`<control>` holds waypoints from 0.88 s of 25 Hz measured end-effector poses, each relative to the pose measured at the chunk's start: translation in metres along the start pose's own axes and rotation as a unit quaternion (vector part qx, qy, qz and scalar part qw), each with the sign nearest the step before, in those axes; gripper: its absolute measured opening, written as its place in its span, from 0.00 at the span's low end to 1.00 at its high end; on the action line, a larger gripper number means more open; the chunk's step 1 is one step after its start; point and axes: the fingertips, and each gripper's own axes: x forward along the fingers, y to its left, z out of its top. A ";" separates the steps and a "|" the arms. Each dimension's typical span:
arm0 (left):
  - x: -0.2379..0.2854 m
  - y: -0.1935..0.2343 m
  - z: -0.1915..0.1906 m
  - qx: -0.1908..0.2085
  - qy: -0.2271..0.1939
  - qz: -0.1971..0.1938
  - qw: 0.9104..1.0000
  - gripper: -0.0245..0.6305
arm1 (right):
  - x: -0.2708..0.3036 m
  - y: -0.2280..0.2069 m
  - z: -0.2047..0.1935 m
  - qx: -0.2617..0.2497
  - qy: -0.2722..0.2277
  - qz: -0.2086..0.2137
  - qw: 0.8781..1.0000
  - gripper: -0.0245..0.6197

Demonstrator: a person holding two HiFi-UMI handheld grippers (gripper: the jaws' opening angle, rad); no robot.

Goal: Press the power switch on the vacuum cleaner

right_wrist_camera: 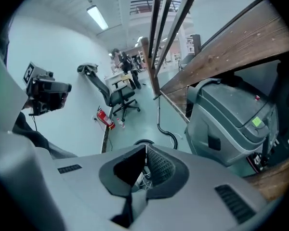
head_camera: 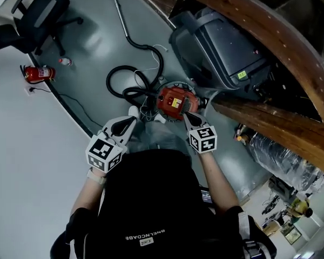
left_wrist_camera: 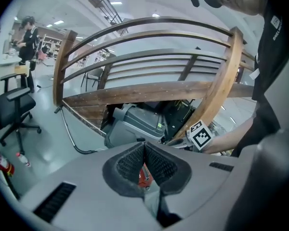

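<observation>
The red vacuum cleaner [head_camera: 174, 102] stands on the grey floor in the head view, its black hose [head_camera: 121, 85] coiled to its left. My right gripper [head_camera: 188, 115] hovers over the vacuum's near right edge, jaws shut and empty; I cannot tell whether it touches. My left gripper [head_camera: 132, 120] is shut too, holding nothing, a little left of the vacuum above the white cables. In the left gripper view the left gripper [left_wrist_camera: 144, 146] shows closed pads, with a sliver of red vacuum [left_wrist_camera: 143, 176] below them. The right gripper [right_wrist_camera: 145, 148] in its own view is closed over white cables [right_wrist_camera: 143, 179].
A large grey floor machine [head_camera: 221, 47] sits under a curved wooden railing [head_camera: 270, 124] just beyond the vacuum. A fire extinguisher [head_camera: 39, 73], a small bottle [head_camera: 65, 61] and a black office chair [head_camera: 40, 16] stand at the far left. A person [left_wrist_camera: 26, 37] stands in the distance.
</observation>
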 end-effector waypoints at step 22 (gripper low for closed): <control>0.030 0.015 -0.080 -0.109 0.053 0.115 0.986 0.06 | 0.173 -0.073 -0.112 -0.118 0.184 0.041 0.975 0.08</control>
